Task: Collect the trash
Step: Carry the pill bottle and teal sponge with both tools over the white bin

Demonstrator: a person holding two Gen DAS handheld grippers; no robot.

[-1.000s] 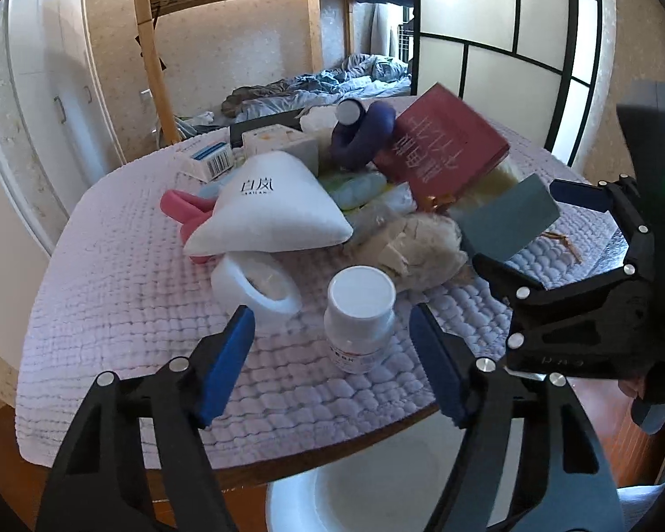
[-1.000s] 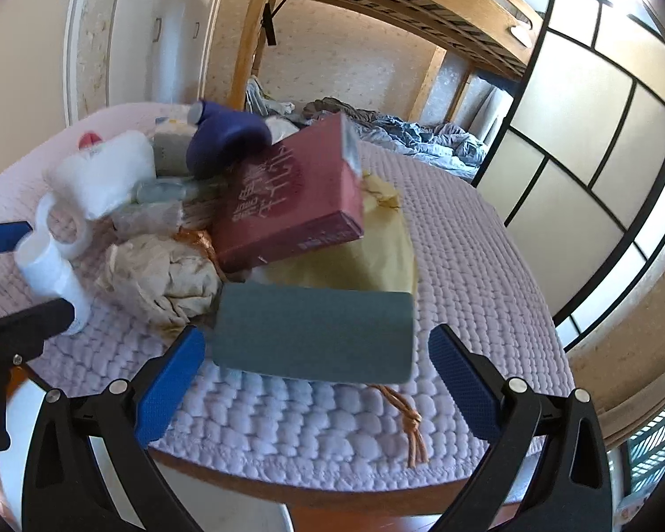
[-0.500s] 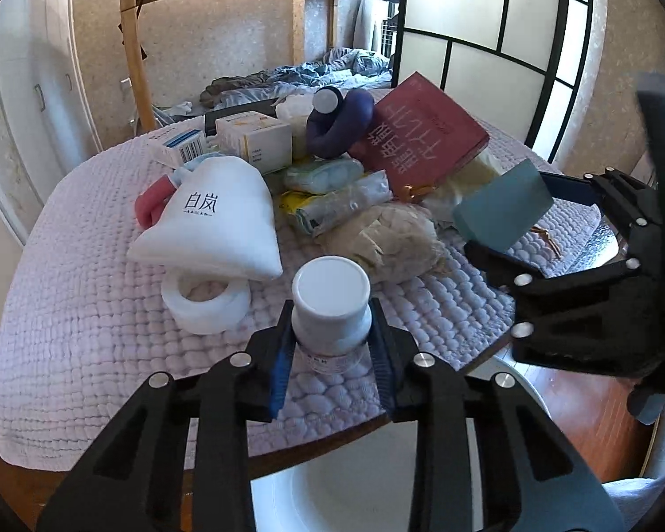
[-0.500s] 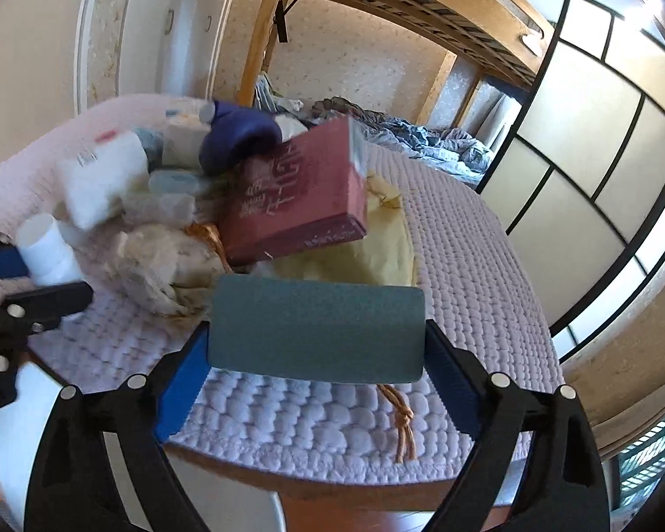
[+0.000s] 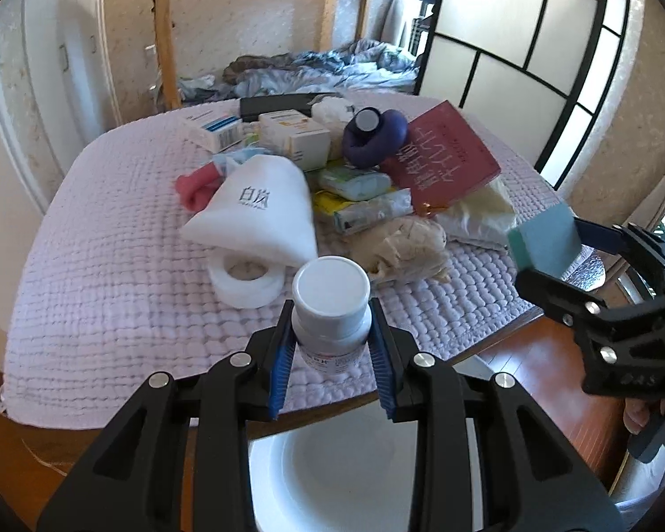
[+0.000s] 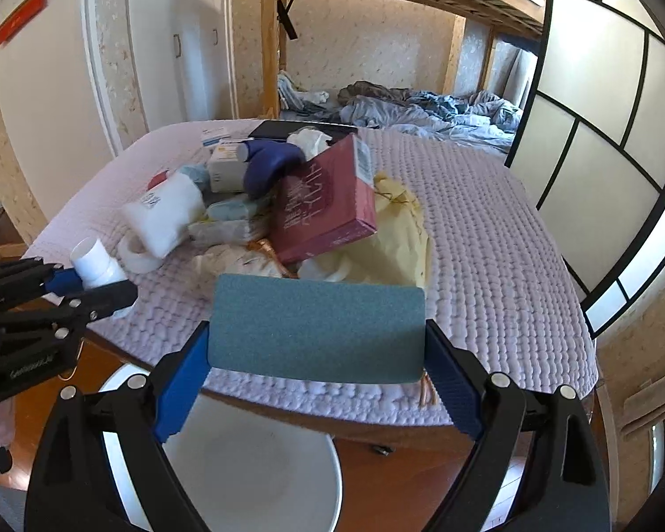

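My left gripper [image 5: 331, 346] is shut on a small white pill bottle [image 5: 331, 306], held upright above the near edge of the table. My right gripper [image 6: 317, 354] is shut on a flat teal box [image 6: 317, 328], its blue pads pressing both short ends. Each gripper shows in the other's view: the right one [image 5: 554, 257] with the teal box [image 5: 543, 244], the left one [image 6: 88, 283] with the bottle [image 6: 94, 261]. A white bin [image 6: 252, 465] sits on the floor below both grippers, and its rim [image 5: 314, 465] shows under the left gripper.
On the lilac quilted table cover [image 5: 111, 275] lies a heap: a white pouch [image 5: 257, 217], a tape ring [image 5: 246, 279], a dark red box [image 5: 443, 159], crumpled paper [image 5: 403, 244], small cartons [image 5: 292, 133] and a purple object [image 5: 377, 137]. A bunk bed stands behind.
The left gripper closed on the white bottle and lifted it off the cover. The right gripper closed on the teal box and raised it. Both moved toward the table's near edge.
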